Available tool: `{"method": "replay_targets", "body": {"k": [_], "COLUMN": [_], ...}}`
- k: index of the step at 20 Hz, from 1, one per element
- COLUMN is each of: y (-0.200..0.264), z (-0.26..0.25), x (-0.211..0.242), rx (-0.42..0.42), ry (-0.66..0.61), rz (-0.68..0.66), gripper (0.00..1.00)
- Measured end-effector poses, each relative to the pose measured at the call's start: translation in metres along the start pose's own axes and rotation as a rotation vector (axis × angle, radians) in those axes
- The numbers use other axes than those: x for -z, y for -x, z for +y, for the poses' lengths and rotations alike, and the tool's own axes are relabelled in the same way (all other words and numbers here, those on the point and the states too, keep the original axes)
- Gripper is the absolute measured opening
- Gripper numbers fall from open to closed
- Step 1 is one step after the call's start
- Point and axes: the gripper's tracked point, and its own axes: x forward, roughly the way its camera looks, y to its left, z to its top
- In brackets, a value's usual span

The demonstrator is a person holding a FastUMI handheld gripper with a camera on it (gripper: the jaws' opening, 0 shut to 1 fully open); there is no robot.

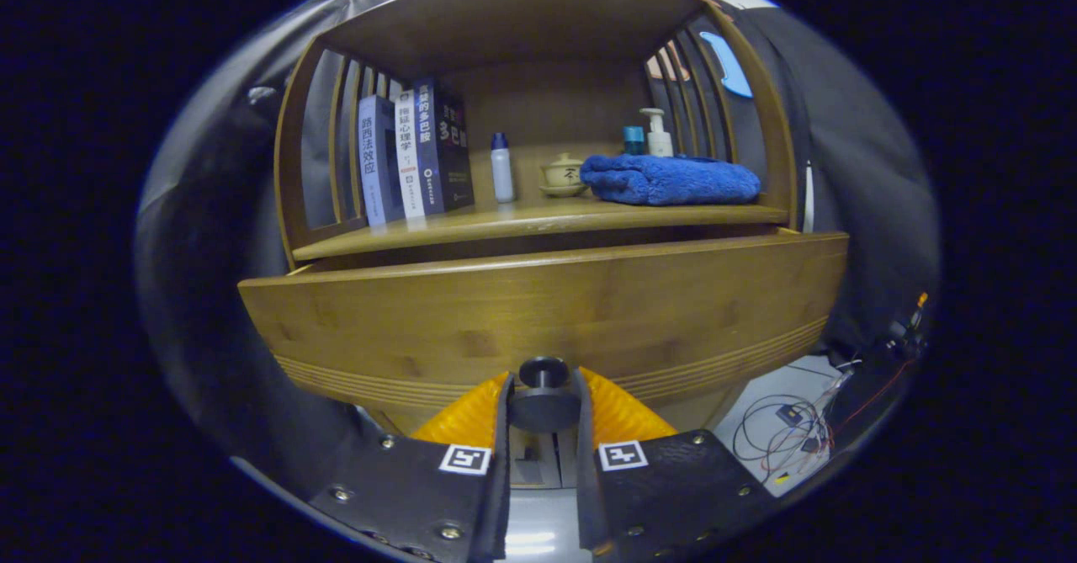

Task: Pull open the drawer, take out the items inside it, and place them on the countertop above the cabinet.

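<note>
Gripping: my gripper [543, 399] is clenched on the drawer knob [543, 375], low centre of the frame.
Drawer [538, 319]: front pulled slightly out from the cabinet, mid-frame.
Countertop [522, 222]: above it, carrying books [414, 159], white bottle [502, 167], blue towel [671, 180].

I cannot see inside the drawer [538, 319]; its tall front hides whatever lies in there. My gripper [543, 395] closes on the knob [543, 374] and covers its sides. The towel [669, 180] hides the bottom of the pump bottle [658, 135].
</note>
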Motion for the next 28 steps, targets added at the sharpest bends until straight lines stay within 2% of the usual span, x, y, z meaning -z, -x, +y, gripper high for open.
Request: {"method": "replay_targets", "body": {"k": [5, 12, 26, 28], "y": [0.033, 0.078, 0.076, 0.074], "z": [-0.003, 0.0, -0.001, 0.002], "x": [0.01, 0.028, 0.03, 0.029], "rx": [0.028, 0.047, 0.034, 0.027], "ry": [0.02, -0.044, -0.026, -0.003], "rz": [0.008, 0.013, 0.011, 0.018], "gripper": [0.32, 0.32, 0.32, 0.39]}}
